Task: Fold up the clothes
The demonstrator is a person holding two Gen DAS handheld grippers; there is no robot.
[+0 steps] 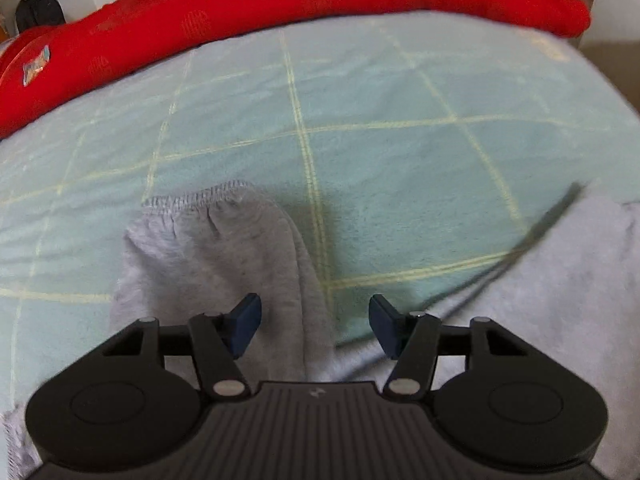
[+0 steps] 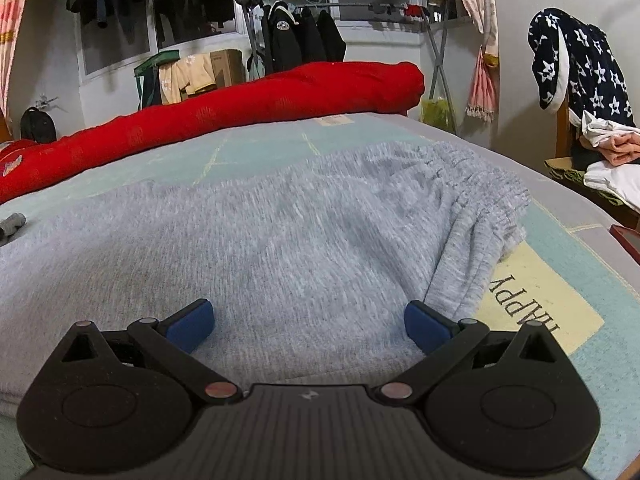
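1. The grey sweatpants (image 2: 280, 240) lie flat across the bed (image 1: 360, 92), filling the frame centre.
2. The left gripper (image 1: 315, 322) stands partly open over a pant leg, gripping nothing.
3. The right gripper (image 2: 308, 324) stands wide, empty, above the fabric.

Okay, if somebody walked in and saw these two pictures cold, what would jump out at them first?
Probably the long red bolster lying across the far side of the bed, bright against the pale green checked blanket. Next, the grey sweatpants spread over the blanket, elastic waistband at the right in the right wrist view, with the right gripper open just above them. The left gripper hangs over a cuffed pant leg, jaws apart.
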